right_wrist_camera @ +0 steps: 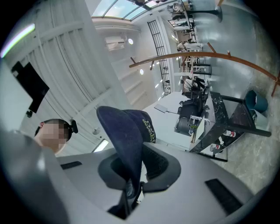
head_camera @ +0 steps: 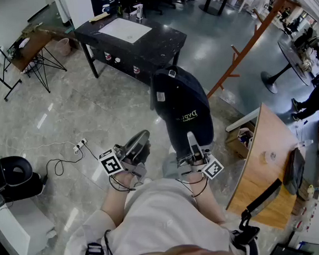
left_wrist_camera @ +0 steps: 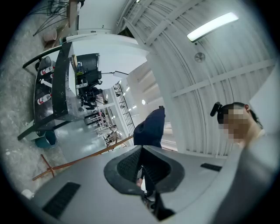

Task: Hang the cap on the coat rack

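**Head view: cap in my right tongs, rack well off**

I have the cap [head_camera: 182, 110] raised in front of me, well clear of the floor. The right gripper [head_camera: 192, 143] is clamped on its brim [right_wrist_camera: 126, 146]. The brim runs edge-on between the jaws. That grip leaves the crown [head_camera: 173, 86] and the open underside free, which I judge is the point: those are the parts that must go over a peg.

The left gripper [head_camera: 137, 146] has its jaws closed together on nothing. It hangs just beside the right one, spare for now.

The rack [head_camera: 251, 41] stands at upper right, past the corner of a black table [head_camera: 161, 42], well apart from the cap. Its pegs [head_camera: 234, 52] slant upward, so I expect the cap must be lowered onto one from above. The carry across is not yet done.
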Demonstrator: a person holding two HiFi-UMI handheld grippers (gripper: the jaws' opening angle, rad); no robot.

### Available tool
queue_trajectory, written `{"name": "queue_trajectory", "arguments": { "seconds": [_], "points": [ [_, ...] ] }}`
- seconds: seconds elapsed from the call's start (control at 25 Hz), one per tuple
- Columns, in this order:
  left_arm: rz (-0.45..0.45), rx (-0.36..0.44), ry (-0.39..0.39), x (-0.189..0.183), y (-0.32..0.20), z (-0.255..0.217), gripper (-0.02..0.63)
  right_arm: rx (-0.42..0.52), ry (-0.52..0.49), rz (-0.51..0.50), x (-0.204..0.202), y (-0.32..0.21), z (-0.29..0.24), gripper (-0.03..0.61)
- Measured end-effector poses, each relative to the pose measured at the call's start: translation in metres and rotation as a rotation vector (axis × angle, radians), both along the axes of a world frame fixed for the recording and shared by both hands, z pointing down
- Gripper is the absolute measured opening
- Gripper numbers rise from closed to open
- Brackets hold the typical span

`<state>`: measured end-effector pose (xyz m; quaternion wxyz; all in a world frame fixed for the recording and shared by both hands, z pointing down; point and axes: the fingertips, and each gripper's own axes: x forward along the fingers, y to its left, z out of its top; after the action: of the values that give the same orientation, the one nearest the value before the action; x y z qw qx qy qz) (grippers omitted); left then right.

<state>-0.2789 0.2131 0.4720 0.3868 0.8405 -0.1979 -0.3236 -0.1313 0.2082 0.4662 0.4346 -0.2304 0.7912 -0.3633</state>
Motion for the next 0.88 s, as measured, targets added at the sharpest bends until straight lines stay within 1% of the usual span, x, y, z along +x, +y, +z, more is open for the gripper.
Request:
{"name": "queue_trajectory", "arguments": {
  "seconds": [0.16,0.28,0.44,0.52,0.72,0.88],
  "points": [
    [-0.017,0.0,-0.011,0.001,-0.001,0.015,0.008,-0.006,-0.027,-0.018,0.002,-0.006,0.016,0.04],
    [-0.034,-0.008,-0.012,0.003,-0.022,0.022,0.009,-0.015,-0.033,-0.027,0.006,-0.029,0.024,0.04],
    [-0.046,-0.022,-0.017,0.017,-0.091,0.002,0.009,-0.028,-0.045,-0.044,0.019,-0.099,0.007,0.04],
    [-0.047,-0.022,-0.021,0.028,-0.118,-0.004,0.009,-0.025,-0.05,-0.047,0.031,-0.128,0.002,0.04],
    [-0.049,-0.005,-0.036,0.067,-0.179,-0.018,0.009,-0.008,-0.072,-0.067,0.068,-0.195,-0.011,0.04],
    [-0.061,0.004,-0.036,0.104,-0.235,-0.032,0.009,-0.001,-0.089,-0.067,0.108,-0.249,-0.024,0.04]
  ]
}}
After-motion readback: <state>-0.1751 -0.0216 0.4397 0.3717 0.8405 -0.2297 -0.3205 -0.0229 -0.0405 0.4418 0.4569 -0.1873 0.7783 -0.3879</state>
